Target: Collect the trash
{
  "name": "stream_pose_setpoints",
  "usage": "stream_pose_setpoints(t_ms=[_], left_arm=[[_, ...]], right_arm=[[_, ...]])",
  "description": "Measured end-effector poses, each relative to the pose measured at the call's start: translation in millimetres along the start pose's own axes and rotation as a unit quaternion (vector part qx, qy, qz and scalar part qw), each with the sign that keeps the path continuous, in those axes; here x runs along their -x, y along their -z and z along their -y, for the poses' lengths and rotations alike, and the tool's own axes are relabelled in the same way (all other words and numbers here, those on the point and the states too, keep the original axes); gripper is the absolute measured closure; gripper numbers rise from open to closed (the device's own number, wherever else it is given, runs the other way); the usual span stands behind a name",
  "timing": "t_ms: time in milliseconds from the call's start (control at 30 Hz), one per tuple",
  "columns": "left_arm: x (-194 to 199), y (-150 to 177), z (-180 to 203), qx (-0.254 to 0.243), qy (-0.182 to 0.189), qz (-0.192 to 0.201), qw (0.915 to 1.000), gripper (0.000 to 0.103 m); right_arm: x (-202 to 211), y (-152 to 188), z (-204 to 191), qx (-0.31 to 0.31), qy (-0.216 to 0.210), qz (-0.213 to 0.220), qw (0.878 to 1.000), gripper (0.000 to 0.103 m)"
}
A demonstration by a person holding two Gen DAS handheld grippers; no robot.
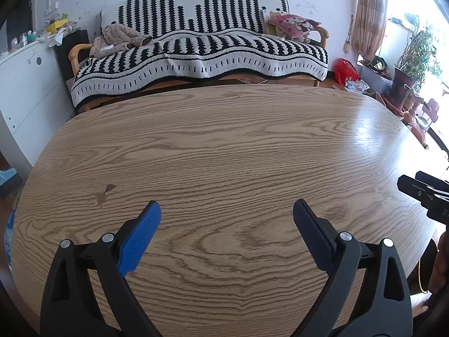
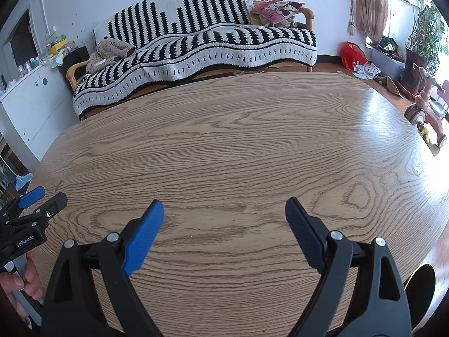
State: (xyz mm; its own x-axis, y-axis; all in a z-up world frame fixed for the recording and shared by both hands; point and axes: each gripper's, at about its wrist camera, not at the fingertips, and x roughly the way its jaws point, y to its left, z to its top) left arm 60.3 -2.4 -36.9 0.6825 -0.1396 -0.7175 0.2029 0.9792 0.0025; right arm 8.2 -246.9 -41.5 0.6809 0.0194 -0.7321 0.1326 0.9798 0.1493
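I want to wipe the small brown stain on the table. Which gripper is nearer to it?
Left. The left gripper hovers open just right of the stain; the right gripper, also open, is farther right along the table.

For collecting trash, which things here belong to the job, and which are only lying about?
Job:
- left gripper, open
- right gripper, open
- scattered paper scraps on the floor, possibly

Lying about:
- oval wooden table
- striped black-and-white sofa
- pink cartoon cushion

Left gripper [image 1: 226,210] — jaws wide apart, nothing between, over wooden table [image 1: 224,146]; small stain [image 1: 105,192] on tabletop; right gripper [image 1: 426,196] at right edge; striped sofa [image 1: 202,47] behind — red bag [image 1: 345,70] on floor
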Motion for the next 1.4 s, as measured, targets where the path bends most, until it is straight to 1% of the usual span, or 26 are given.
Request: stream_pose_setpoints(t_ms=[300, 567, 867, 967, 1100, 1400], left_arm=[[0.0, 1.7, 0.2, 0.000, -0.001, -0.002, 1.0000, 0.011], [0.0, 3.6, -0.2, 0.004, -0.007, -0.005, 1.0000, 0.007], [8.1, 5.2, 10.4, -0.025, -0.006, 0.019, 0.9995, 0.007], [5.9, 3.9, 9.3, -0.022, -0.014, 0.010, 0.9996, 0.007], [2.5, 0.3, 5.1, -0.013, -0.010, 0.000, 0.9999, 0.007], [3.4, -0.2, 5.2, -0.012, -0.007, -0.002, 0.9999, 0.007]], right_arm=[[-0.1, -0.2, -0.3, 0.001, 0.000, 0.000, 1.000, 0.018], [-0.6, -0.5, -0.6, 0.001, 0.000, 0.000, 1.000, 0.018], [0.0, 0.6, 1.6, 0.001, 0.000, 0.001, 1.000, 0.017], [0.1, 0.7, 1.9, 0.000, 0.000, 0.002, 1.000, 0.015], [-0.6, 0.3, 2.3, -0.002, 0.002, 0.003, 1.000, 0.014], [-0.9, 0.0, 1.8, -0.001, 0.002, 0.003, 1.000, 0.014]])
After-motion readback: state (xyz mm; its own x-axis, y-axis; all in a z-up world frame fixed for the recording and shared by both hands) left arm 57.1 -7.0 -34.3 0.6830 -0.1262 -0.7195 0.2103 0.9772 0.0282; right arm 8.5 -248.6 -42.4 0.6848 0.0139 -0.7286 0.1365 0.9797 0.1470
